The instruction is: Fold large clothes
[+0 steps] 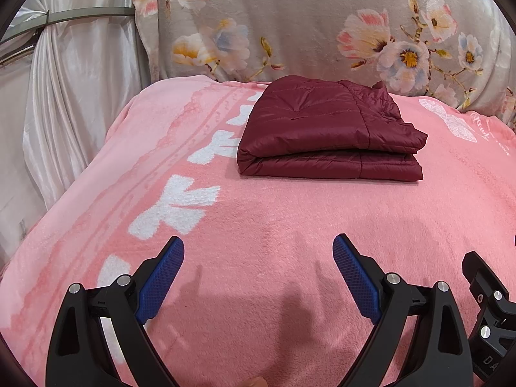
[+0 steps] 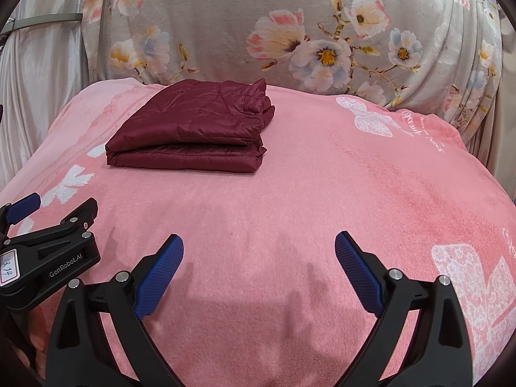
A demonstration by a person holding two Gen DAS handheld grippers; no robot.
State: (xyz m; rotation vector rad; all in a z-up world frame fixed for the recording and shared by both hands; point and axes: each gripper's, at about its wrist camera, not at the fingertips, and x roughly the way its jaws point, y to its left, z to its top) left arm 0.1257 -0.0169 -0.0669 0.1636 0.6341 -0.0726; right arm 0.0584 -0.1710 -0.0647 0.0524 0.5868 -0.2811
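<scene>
Maroon quilted jacket (image 1: 329, 132) lies folded into a neat, thick rectangle toward the far side of a pink fleece blanket (image 1: 290, 225), its doubled layers stacked with the folded edge facing near and a loose bunch of fabric at its far right corner. In the right wrist view the same jacket (image 2: 190, 129) sits far and to the left. Behind the blanket rises a grey floral cover (image 1: 306, 22), and pale satin drapery (image 1: 64, 96) hangs at the far left.

Both tools hover over the near part of the blanket, well apart from the jacket. The left gripper (image 1: 258, 274) has its blue-padded fingers spread wide, holding nothing. The right gripper (image 2: 259, 272) is likewise spread wide and empty. The two tools sit side by side, each showing at the edge of the other's view.
</scene>
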